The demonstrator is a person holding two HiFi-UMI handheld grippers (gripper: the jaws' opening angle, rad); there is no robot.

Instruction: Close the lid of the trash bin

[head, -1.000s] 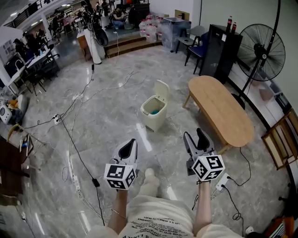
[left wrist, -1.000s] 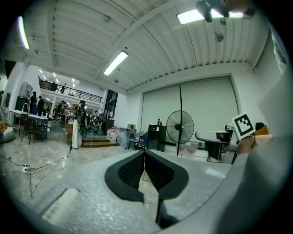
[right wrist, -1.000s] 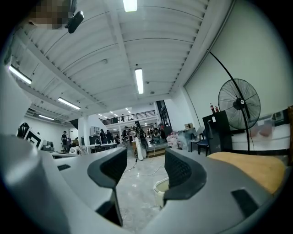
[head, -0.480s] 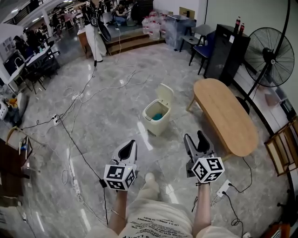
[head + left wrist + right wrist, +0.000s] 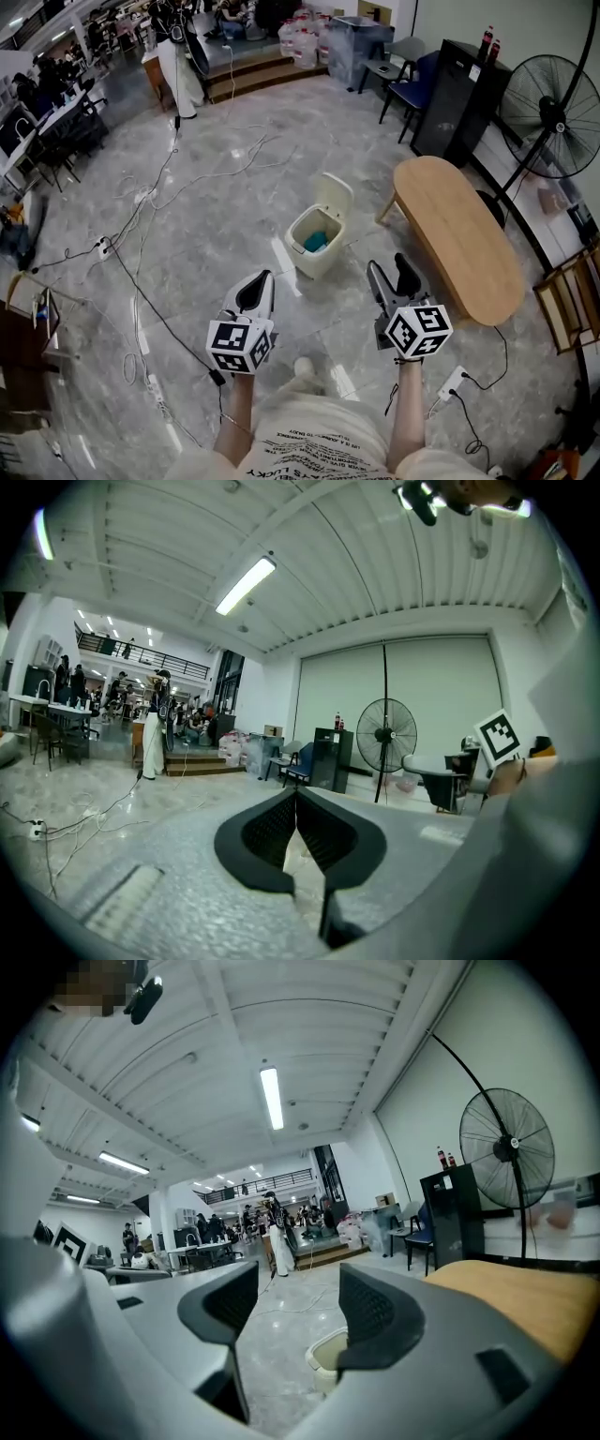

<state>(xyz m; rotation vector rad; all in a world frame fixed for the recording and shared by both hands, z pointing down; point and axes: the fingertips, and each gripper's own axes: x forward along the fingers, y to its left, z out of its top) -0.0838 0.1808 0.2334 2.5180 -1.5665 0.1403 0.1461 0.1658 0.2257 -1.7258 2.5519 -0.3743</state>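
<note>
1. Evidently no part of the task was done yet: the trash bin (image 5: 314, 255) stood on the floor ahead of us, beyond both grippers, with its lid (image 5: 335, 199) upright and hinged back on the far side. A blue object (image 5: 317, 241) lay inside.
2. Left gripper (image 5: 256, 287): the jaws met at the tips with nothing between them, well short of the bin.
3. Right gripper (image 5: 390, 272): the jaws stood wide and were opening, with nothing held. In the right gripper view the bin's rim showed beyond the gap, not between the pads.
4. Left to do, in our judgement: close the distance, reach the lid, and tip it towards us and down until it seats.
5. Surroundings: a wooden table (image 5: 459, 234) just right of the bin, a fan (image 5: 553, 117) and a black cabinet (image 5: 450, 94) beyond, cables (image 5: 141, 281) across the floor at left, and a power strip (image 5: 453, 382) near our right.
6. Obstacles: we saw nothing between us and the bin. The table edge might crowd the right arm.
</note>
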